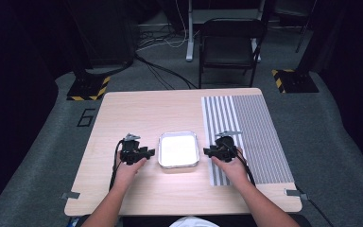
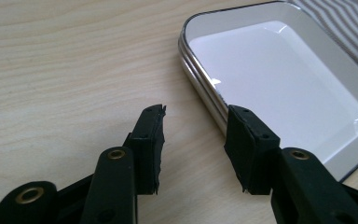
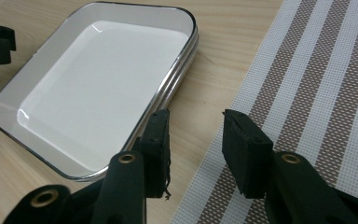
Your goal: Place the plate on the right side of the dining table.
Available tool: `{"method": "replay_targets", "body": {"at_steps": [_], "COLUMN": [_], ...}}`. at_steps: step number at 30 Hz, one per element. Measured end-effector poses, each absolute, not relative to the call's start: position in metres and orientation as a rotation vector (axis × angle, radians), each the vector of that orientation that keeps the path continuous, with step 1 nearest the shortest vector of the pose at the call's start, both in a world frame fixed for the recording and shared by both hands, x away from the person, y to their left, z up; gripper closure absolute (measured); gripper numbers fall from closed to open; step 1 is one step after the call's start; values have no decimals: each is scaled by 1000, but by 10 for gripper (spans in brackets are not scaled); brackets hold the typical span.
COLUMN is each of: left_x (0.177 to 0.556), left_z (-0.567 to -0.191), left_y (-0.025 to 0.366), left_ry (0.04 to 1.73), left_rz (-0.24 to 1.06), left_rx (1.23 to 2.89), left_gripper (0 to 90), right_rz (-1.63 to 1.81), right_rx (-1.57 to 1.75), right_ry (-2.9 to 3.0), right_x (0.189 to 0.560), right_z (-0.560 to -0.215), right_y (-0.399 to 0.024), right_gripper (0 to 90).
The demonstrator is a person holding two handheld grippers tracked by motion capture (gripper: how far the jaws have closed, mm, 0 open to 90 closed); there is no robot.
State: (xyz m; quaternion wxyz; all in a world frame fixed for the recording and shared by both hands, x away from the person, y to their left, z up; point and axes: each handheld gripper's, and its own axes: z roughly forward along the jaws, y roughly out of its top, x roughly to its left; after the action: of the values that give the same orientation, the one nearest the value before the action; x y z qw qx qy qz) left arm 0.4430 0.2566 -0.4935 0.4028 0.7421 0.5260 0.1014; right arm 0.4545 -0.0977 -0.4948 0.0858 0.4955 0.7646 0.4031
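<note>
A white rectangular tray (image 1: 178, 163) with a metal rim lies empty in the middle of the wooden table. My left gripper (image 1: 150, 152) rests just left of the tray, open, its jaws pointing at the tray's left rim (image 2: 200, 79). My right gripper (image 1: 206, 152) sits just right of the tray, open, with nothing between its fingers. In the right gripper view the tray (image 3: 42, 135) is on the left, and my right gripper (image 3: 196, 140) hovers over bare wood beside the striped mat (image 3: 317, 107). My left gripper (image 2: 193, 140) is over bare wood too.
A striped placemat (image 1: 255, 132) covers the right part of the table (image 1: 137, 113). A black folding chair (image 1: 229, 45) stands beyond the far edge. Tape tabs mark the near corners. Floor stands with yellow-black bases (image 1: 89, 87) flank the table.
</note>
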Motion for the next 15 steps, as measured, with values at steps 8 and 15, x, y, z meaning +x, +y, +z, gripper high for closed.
{"method": "replay_targets", "body": {"at_steps": [8,15], "left_x": [440,439], "left_z": [-490,-491], "left_y": [253,249], "left_ry": [1331,1335], "left_rz": [181,115], "left_rx": [1843,1841], "left_gripper": [634,662], "right_rz": [1304,1381], "right_rx": [1530,1597], "right_ry": [2308,2357], "right_x": [453,456], "right_z": [-490,-491], "right_y": [-93,-91], "right_gripper": [640,656]}}
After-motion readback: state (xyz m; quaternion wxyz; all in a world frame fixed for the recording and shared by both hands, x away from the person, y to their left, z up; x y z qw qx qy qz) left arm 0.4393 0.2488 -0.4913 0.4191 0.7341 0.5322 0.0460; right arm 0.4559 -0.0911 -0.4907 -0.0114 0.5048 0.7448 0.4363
